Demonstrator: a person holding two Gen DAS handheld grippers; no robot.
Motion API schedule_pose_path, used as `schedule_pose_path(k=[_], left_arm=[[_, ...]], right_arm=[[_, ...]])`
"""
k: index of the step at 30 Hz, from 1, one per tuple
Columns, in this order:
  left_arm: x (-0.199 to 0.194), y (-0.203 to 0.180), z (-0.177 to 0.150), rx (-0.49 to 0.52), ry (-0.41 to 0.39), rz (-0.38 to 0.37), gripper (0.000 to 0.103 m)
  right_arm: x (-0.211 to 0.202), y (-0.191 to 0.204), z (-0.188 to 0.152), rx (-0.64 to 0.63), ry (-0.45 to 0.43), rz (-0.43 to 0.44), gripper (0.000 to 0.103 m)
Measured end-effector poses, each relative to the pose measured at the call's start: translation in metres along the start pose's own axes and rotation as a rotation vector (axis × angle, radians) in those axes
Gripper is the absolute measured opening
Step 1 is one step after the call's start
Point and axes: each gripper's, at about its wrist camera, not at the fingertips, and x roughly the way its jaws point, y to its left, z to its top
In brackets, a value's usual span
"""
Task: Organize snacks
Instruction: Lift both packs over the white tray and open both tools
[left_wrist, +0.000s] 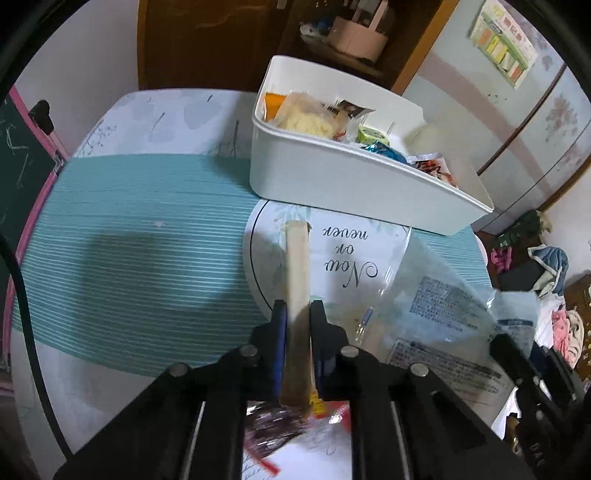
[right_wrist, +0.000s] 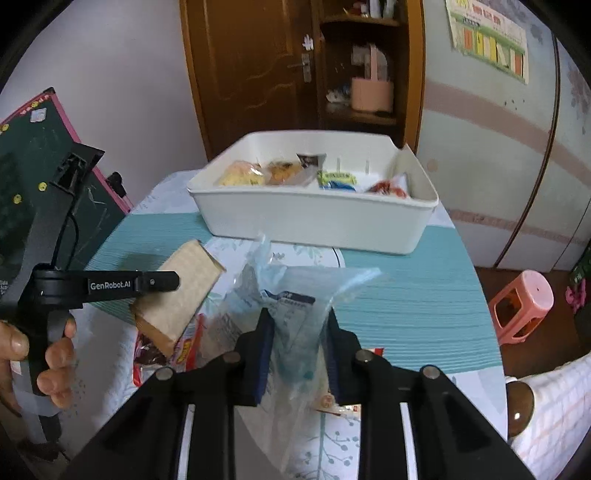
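Jaws of the left gripper (left_wrist: 298, 308) are pinched on a flat beige snack packet (left_wrist: 297, 266), which sticks out edge-on from between the blue pads toward the centre of the left wrist view. From the right wrist view the same packet (right_wrist: 181, 291) shows its broad pale face at left centre, tilted and lifted clear of the tabletop (right_wrist: 406, 295), with a person's hand (right_wrist: 37, 354) wrapped around the black gripper handle at the lower left.

Jaws of the right gripper (right_wrist: 297, 317) are clamped on a clear bluish plastic bag (right_wrist: 291, 295) with printed text, which rises crumpled from between the pads in the lower middle of that frame. In the left wrist view the bag (left_wrist: 436, 295) fills the lower right.

A white bin (right_wrist: 314, 218) stands on the tabletop in the upper middle of the right wrist view, beyond both grippers. It holds several wrapped snacks (right_wrist: 243, 177): yellowish ones at its left end, a green and blue one in the middle, a red one at the right. In the left wrist view the bin (left_wrist: 332, 177) sits at the upper right.

A red wrapped snack (right_wrist: 184, 350) lies on the tabletop beneath the raised beige packet. A pink stool (right_wrist: 521, 306) stands on the floor at the right edge.
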Motion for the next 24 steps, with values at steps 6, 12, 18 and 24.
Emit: schedule_pose_path(k=[6,12,18,24], left_arm=[[-0.002,0.007,-0.008,-0.013,0.014,-0.017,0.010],[-0.014,0.002,-0.012,0.017,-0.011,-0.032,0.010],[-0.041,-0.016,-0.002,0.076,-0.046,-0.057,0.010],[-0.080,-0.045,0.041,0.143,-0.141,-0.083,0.010]], right_arm=[[-0.023,0.009,0.009,-0.018,-0.066,-0.007,0.023],[-0.039,0.013,0.021,-0.017,-0.111,-0.009,0.023],[-0.054,0.015,0.036,-0.017,-0.161,-0.031,0.023],[-0.065,0.006,0.073,-0.017,-0.247,-0.109,0.023]])
